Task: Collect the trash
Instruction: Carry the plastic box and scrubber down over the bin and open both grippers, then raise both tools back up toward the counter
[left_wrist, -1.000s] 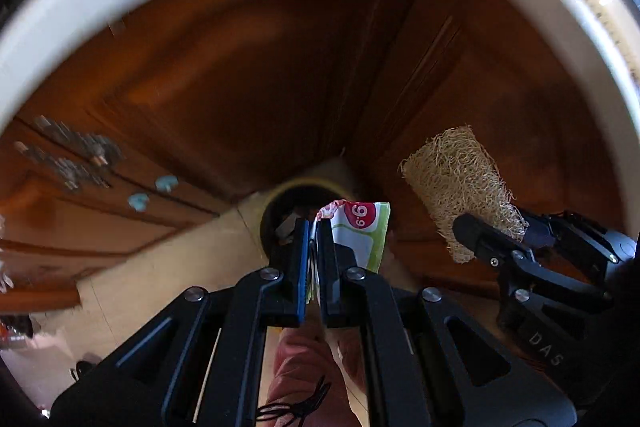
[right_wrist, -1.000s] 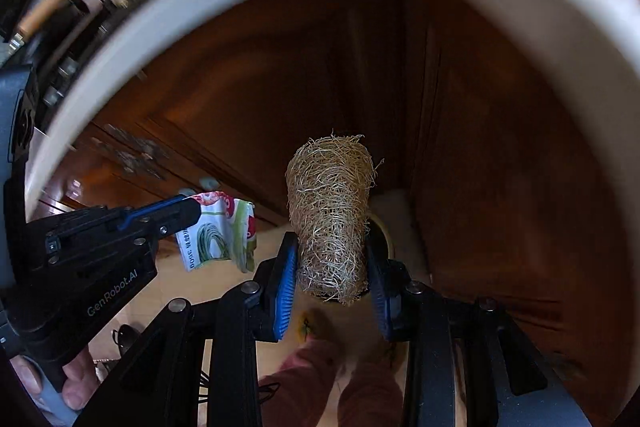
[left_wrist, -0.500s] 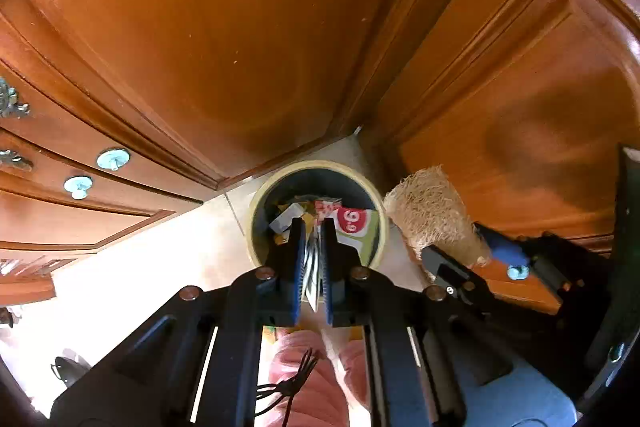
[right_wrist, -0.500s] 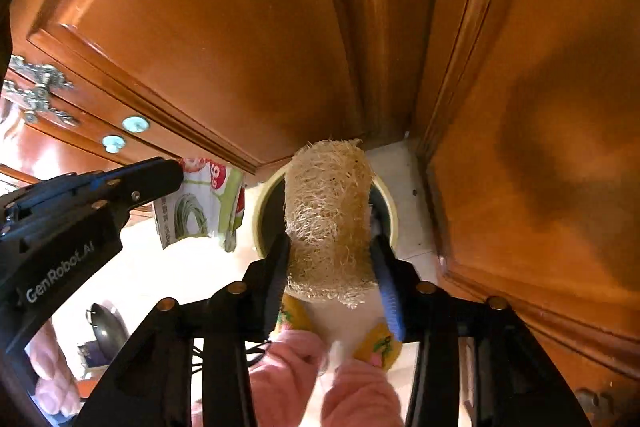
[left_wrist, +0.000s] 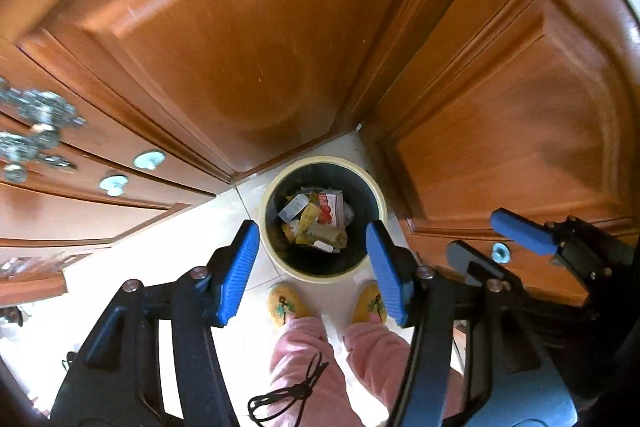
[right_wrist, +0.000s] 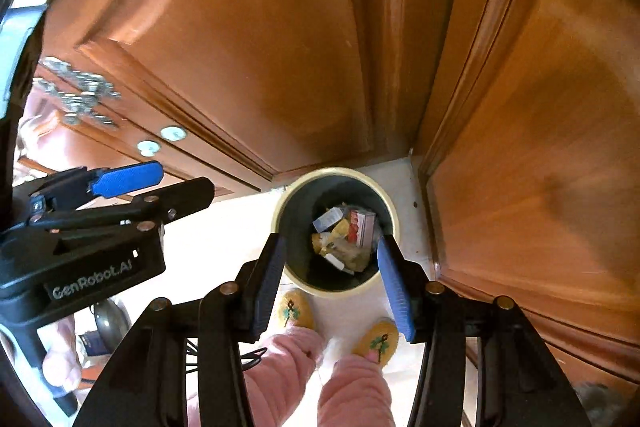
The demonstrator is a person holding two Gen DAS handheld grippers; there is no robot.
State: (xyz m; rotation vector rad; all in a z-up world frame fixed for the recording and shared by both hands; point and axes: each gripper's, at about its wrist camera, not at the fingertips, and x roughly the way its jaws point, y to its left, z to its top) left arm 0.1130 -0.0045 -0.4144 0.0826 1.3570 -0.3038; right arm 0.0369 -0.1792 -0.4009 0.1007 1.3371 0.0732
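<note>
Both grippers point steeply down over the trash bin (left_wrist: 322, 219), which stands on the tiled floor (left_wrist: 224, 219) in the corner where the wooden cabinet doors (left_wrist: 248, 39) meet. The left gripper (left_wrist: 314, 269) is empty; its jaws are opening, with nothing between the blue pads and the bin mouth visible through the gap. The right gripper (right_wrist: 335, 281) is likewise parted at a moderate width and holds nothing, its jaws framing the same bin. The trash (right_wrist: 344, 235) lies inside the bin: a red-and-white carton, wrappers and a pale fibrous mass near the bottom. The person's slippers (left_wrist: 285, 305) sit just beside the bin's near rim. Judgement: the drop step appears complete for both hands. The next move calls for lifting both grippers clear of the bin and locating any remaining litter, none of which is visible in these views.
</note>
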